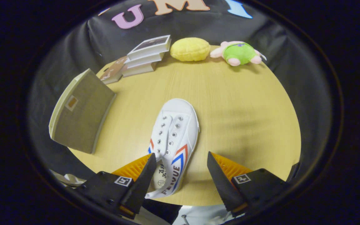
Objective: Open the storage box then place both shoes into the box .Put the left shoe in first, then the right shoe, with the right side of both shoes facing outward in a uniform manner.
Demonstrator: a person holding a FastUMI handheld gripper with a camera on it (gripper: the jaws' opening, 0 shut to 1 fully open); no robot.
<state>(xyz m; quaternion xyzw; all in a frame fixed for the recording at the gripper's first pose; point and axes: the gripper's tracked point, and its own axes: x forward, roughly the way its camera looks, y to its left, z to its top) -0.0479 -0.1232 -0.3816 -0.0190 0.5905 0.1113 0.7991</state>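
A round wooden counter [230, 103] with a pale grain is seen from a gripper [181, 170] held low over its near edge. The gripper's two fingers are spread wide apart and nothing is held between them. A white canvas shoe [175, 137] lies on the counter with its heel at the near edge and its rounded toe pointing toward the counter's centre. The heel sits between the fingers, closer to the left one, which it appears to touch or nearly touch; the right finger stands well clear of it. The shoe has metal eyelets without laces, red and blue chevron stripes on its side, and a soft, floppy collar.

At the counter's left edge stands the storage box [80, 112], a flat-sided, olive-grey cardboard-like box with a small label, its lid apparently raised or tilted; its inside cannot be seen. Along the far edge are a stack of books [147, 54], a yellow, ridged plush cushion [190, 49] and a green-and-pink plush toy [237, 53].

The step in hand is judged to be the grasping of a shoe. A closing of the fingers on the heel collar would be called for next, followed by a lift toward the box. The canvas is likely to yield and sag when pinched.
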